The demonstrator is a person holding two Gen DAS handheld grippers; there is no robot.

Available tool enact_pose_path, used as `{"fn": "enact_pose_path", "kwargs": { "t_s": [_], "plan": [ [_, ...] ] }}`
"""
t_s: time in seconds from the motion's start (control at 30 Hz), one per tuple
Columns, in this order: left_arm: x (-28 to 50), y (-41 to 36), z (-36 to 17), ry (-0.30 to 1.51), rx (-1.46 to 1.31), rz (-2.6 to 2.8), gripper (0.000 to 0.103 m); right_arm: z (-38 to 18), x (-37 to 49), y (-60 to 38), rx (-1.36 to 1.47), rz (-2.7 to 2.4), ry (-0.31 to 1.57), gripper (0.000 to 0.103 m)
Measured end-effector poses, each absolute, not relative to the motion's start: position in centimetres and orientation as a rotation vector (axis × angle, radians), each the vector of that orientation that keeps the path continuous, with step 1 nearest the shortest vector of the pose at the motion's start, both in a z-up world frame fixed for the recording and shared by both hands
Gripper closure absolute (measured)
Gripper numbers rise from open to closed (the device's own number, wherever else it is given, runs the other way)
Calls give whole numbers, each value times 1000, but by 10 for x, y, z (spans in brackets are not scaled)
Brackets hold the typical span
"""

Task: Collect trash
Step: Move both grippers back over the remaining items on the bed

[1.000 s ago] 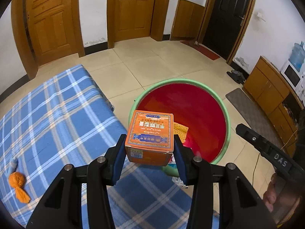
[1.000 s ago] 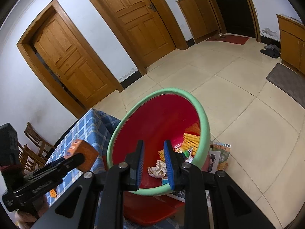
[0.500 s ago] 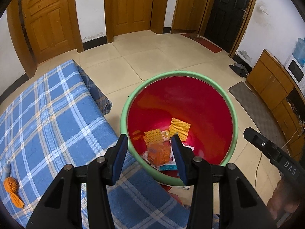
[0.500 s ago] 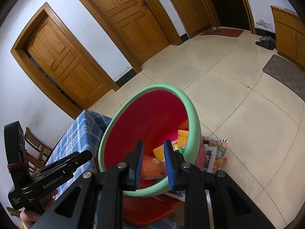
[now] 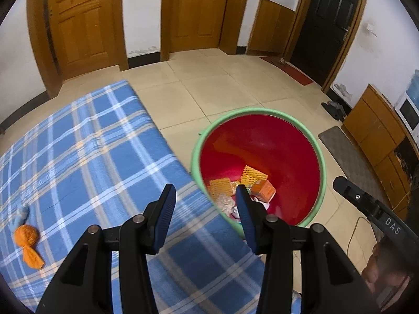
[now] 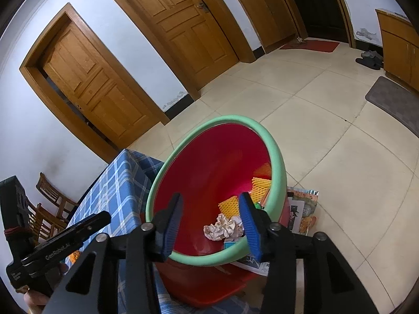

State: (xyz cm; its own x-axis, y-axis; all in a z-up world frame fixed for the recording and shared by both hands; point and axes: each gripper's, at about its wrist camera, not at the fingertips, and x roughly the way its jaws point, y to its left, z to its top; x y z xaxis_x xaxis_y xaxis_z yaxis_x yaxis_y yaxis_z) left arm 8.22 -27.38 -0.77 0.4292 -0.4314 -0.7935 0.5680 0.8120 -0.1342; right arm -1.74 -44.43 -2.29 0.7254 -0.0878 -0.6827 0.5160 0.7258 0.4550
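Note:
A red bin with a green rim stands beside the table, holding an orange box, yellow foam nets and crumpled paper. My left gripper is open and empty, over the blue plaid tablecloth just left of the bin. An orange crumpled scrap lies on the cloth at far left. In the right wrist view my right gripper is open, its fingers straddling the near part of the bin's rim. The left gripper's body shows at lower left.
Printed papers lie on the tiled floor beside the bin, and a red plastic piece sits under it. Wooden chairs stand behind the table. Wooden doors, a grey mat and low cabinets line the room.
The left gripper let go of the orange box, which now lies in the bin, and drew back left over the table. The right gripper's jaws have spread wider.

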Motion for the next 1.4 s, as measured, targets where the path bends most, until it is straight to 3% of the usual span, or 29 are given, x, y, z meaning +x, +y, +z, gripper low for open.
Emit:
{"fn": "enact_pose_path", "kwargs": {
  "t_s": [0.7, 1.17, 1.3, 1.4],
  "plan": [
    [111, -132, 2, 911, 24, -367, 56, -7, 0, -401, 634, -304, 710, 41],
    [139, -38, -19, 942, -100, -118, 55, -7, 14, -368, 592, -274, 758, 34],
    [148, -26, -31, 960, -123, -75, 49, -11, 18, -363, 587, -269, 778, 32],
    [155, -21, -41, 983, -143, -61, 39, -14, 20, -360, 584, -269, 793, 32]
  ]
}}
